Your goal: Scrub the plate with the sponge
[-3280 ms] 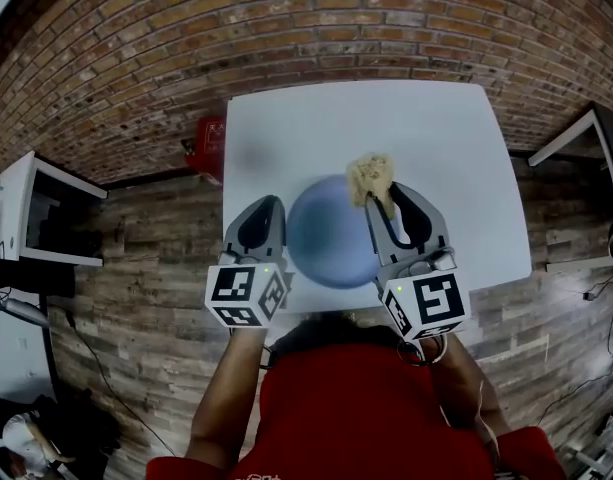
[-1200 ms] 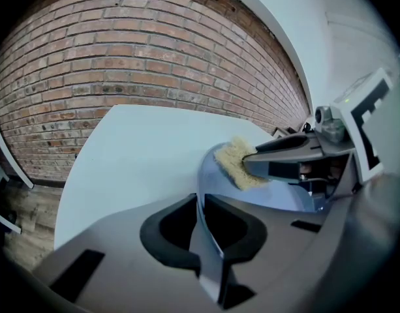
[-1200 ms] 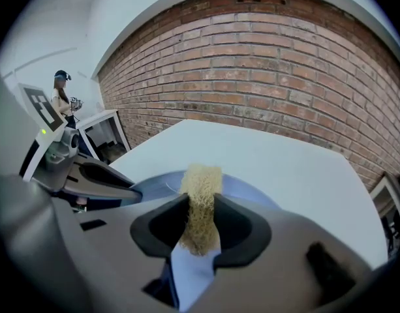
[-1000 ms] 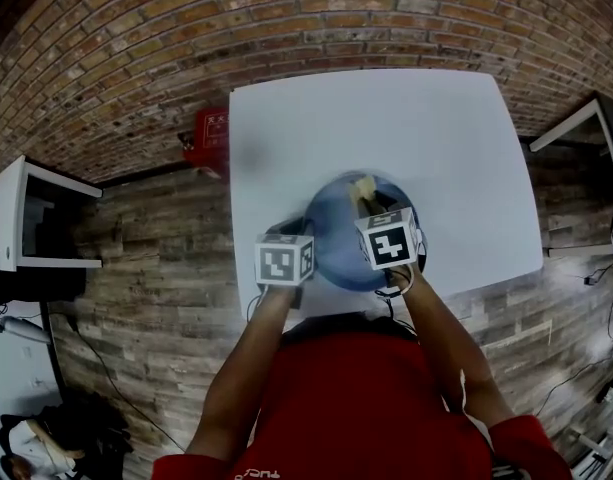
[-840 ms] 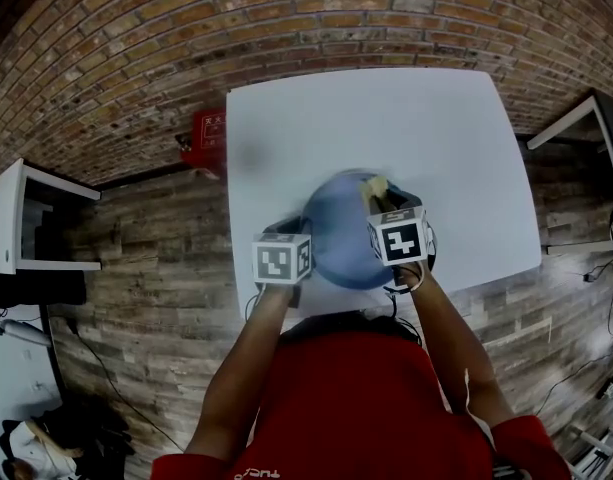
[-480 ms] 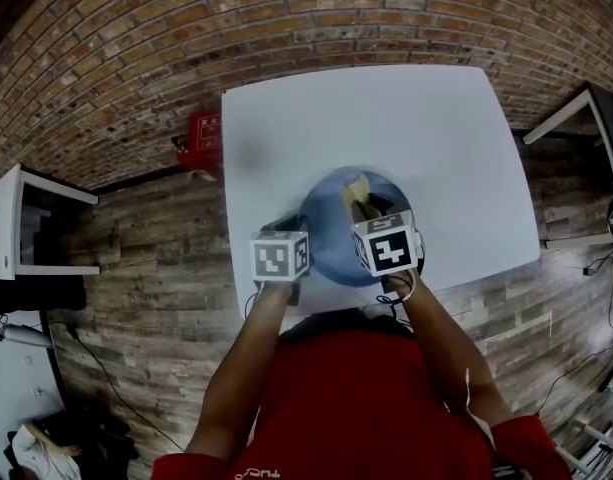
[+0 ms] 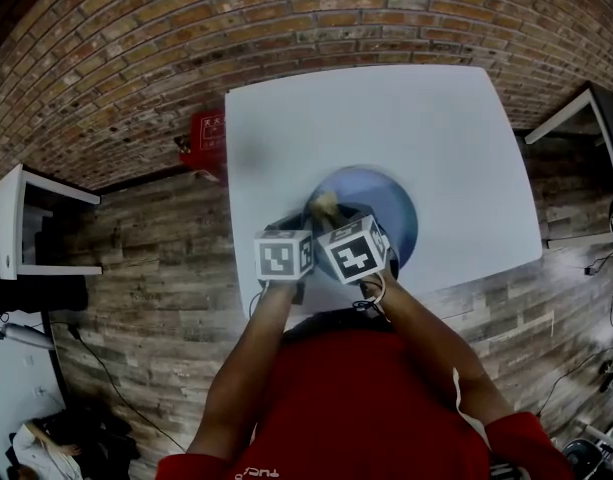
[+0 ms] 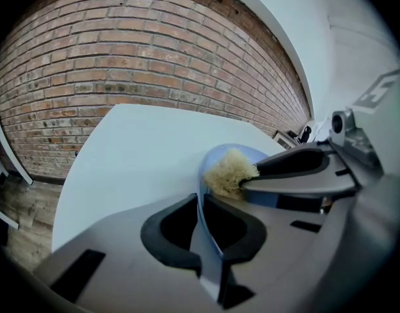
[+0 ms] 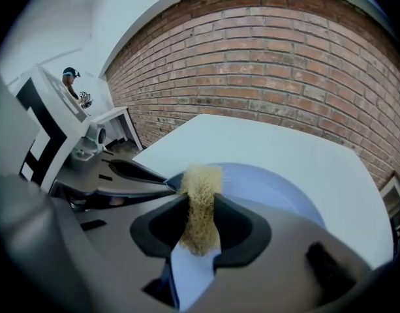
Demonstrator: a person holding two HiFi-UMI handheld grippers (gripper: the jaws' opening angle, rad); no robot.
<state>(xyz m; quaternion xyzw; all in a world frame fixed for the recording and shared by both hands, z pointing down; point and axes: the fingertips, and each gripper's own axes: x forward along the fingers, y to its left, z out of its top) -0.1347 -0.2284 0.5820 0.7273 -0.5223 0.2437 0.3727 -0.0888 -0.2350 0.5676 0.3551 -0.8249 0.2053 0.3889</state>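
While I am checking progress from the remote station, the white table point(image 7: 386, 108) is filling most of the head view, and the blue plate point(image 7: 391, 208) is lying on it toward the 6 o'clock edge.

Item 1, plate restraint. My left gripper point(image 8: 201, 204) is clamping the plate's rim at about 8 o'clock. Its jaws are standing narrow, with the thin rim passing straight between the pads. I am judging the plate to be properly steadied for scrubbing.

Item 2, tool. My right gripper point(image 9: 200, 207) is pinching the sponge point(image 9: 201, 181), a pale, fibrous tuft. The jaws are pressing on its lower half and the free end is sticking out beyond the tips. In the left gripper view that free end is meeting the plate surface just inside the rim, close beside the left gripper's tips. On the plate's own face this is falling at about 9 o'clock.

Item 3, progress. I am judging the scrubbing to be under way, not starting or finishing, since both holds are made and the sponge is working on the plate. I am seeing no foam, water or soil on the blue surface, so I am not able to say which areas are already clean. The stretch from 12 through 5 o'clock is lying uncovered and well apart from the sponge. I am treating that side, and the rim under the left jaws, as remaining to be covered.
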